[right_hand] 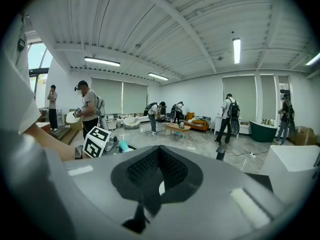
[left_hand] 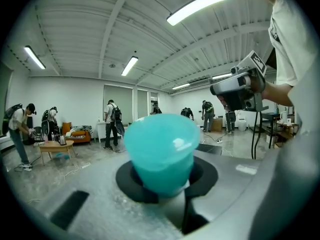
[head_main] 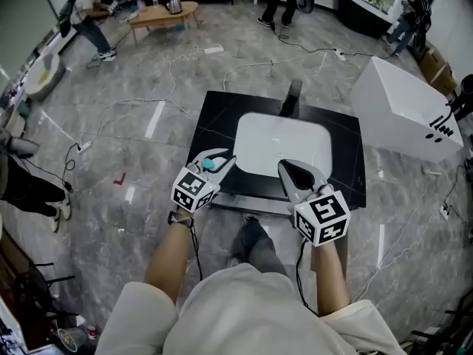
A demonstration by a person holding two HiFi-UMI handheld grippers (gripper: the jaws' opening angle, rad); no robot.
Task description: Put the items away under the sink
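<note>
A teal cup (left_hand: 160,154) sits between the jaws of my left gripper (left_hand: 161,184), which is shut on it. In the head view, that left gripper (head_main: 219,160) hovers at the near left corner of the white sink basin (head_main: 284,145), with the teal cup (head_main: 210,164) showing between its fingers. My right gripper (head_main: 290,171) hangs over the basin's near edge with its black pads (right_hand: 172,170) pressed together and nothing held. The sink is set in a black countertop (head_main: 214,117) with a dark faucet (head_main: 292,98) behind it. The space under the sink is hidden.
A large white tilted box (head_main: 403,109) lies on the floor to the right. Cables (head_main: 244,65) run across the grey marble floor. A low wooden table (head_main: 162,13) and several people stand far back. My legs are close to the counter's front edge.
</note>
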